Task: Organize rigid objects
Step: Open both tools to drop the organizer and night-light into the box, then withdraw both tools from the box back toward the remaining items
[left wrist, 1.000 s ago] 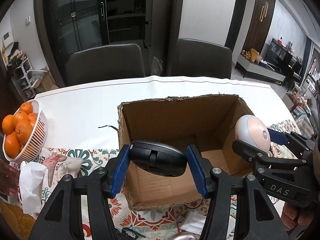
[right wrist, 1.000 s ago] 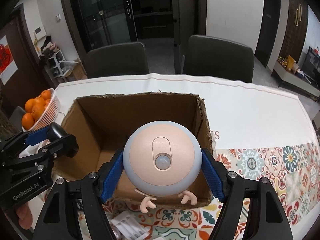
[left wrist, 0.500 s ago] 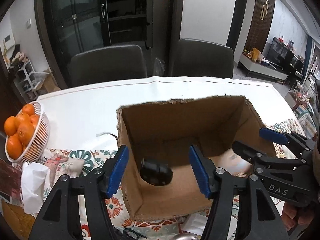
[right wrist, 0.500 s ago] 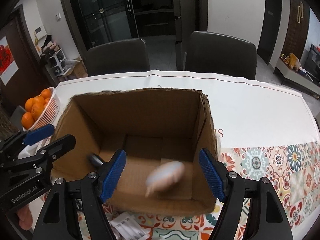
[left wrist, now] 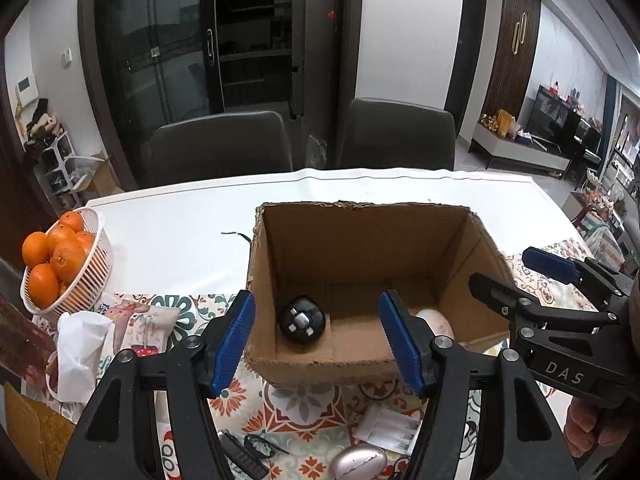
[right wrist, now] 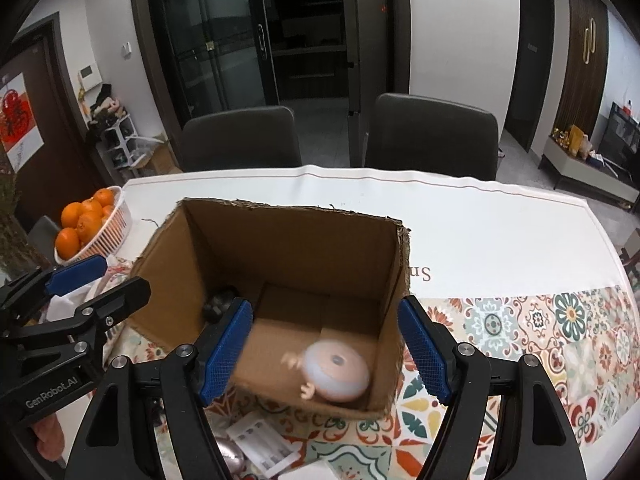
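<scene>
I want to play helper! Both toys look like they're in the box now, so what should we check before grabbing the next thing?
1. Black mouse inside the cardboard box: ok.
2. Round pink-and-blue toy on the box floor: ok, though blurred, so it may not have settled.
3. Left tool holding nothing: ok, its jaws are opening with only air between them.
4. Right tool holding nothing: ok, open above the box.
5. Something left to pick: ok, a silver oval item lies on the patterned cloth in front of the box.
6. Clear path to it: cannot tell, it sits low behind the tools.
</scene>
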`<state>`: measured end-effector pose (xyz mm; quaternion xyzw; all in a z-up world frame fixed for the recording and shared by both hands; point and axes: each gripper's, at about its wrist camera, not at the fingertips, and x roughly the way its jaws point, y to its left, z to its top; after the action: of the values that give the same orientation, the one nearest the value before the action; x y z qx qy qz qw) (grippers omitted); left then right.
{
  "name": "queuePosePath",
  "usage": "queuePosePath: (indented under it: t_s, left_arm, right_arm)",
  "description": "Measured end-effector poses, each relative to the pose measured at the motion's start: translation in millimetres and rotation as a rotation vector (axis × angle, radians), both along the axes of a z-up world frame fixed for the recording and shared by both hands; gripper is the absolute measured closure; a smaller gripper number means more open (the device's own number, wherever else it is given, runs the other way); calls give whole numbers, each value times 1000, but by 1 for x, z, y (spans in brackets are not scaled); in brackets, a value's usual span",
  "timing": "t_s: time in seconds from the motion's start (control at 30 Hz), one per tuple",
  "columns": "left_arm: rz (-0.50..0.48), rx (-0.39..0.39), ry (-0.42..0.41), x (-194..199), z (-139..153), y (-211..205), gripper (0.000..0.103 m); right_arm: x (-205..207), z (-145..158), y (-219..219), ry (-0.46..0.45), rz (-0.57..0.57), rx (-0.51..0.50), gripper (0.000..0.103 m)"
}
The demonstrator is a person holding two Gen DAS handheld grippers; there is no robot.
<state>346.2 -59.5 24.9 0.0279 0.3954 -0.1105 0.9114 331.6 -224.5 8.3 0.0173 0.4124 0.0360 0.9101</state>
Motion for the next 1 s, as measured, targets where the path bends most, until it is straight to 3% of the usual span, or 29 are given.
queuePosePath:
  t_s: [0.2, 0.53, 0.83, 1.0]
  left_arm:
    - [5, 2, -45, -28, 6, 3, 35]
    - [2, 9, -142, -73, 12, 3, 13]
    - [25, 64, -197, -111, 5, -5, 7]
    - [34, 51, -214, -133, 0, -8, 7]
  right_arm:
    - [-24, 10, 3, -49, -2, -24, 27]
    - [-71, 22, 0, -113, -14, -36, 26]
    - [-108, 18, -4, -155, -34, -67, 24]
    - [-126, 15, -9, -161, -26, -66, 24]
